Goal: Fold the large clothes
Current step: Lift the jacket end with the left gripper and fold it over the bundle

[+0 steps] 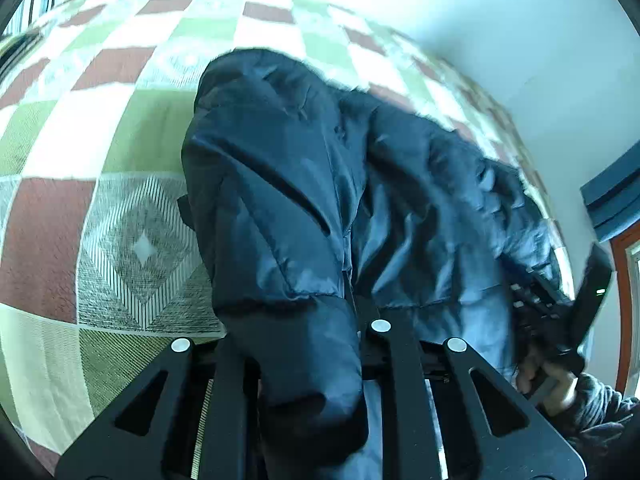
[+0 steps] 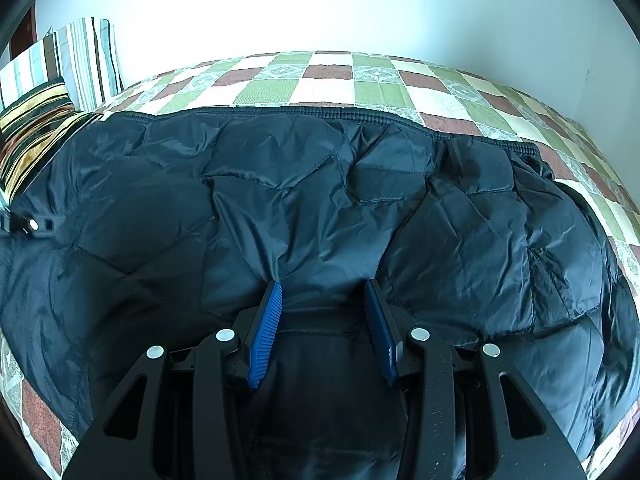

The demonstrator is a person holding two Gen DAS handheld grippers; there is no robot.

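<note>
Left wrist view: a dark navy puffer jacket (image 1: 320, 184) hangs lifted ahead of the left gripper (image 1: 320, 360), its padded fabric bunched between the black arms and draped over them, hiding the fingertips. The jaws appear clamped on a fold of the jacket. Beneath and to the left of the gripper spreads a checked bedspread (image 1: 100, 160) of green, cream and brick-red squares. Off to the right, a person's hand (image 1: 548, 380) holds the right gripper (image 1: 556, 308) against the jacket's far edge; the picture is blurred there. A pale wall (image 1: 520, 40) rises beyond.

Right wrist view: the jacket (image 2: 320, 200) lies spread across the bedspread (image 2: 340, 80), filling most of the space ahead of the right gripper (image 2: 324, 312). Its blue ribbed pads (image 2: 266, 332) stand apart, with a ridge of quilted fabric lying between them, not pinched. Far to the left of the gripper, striped pillows (image 2: 48, 92) lean against the wall (image 2: 320, 8), and part of the left gripper (image 2: 32, 224) shows at the jacket's edge.
</note>
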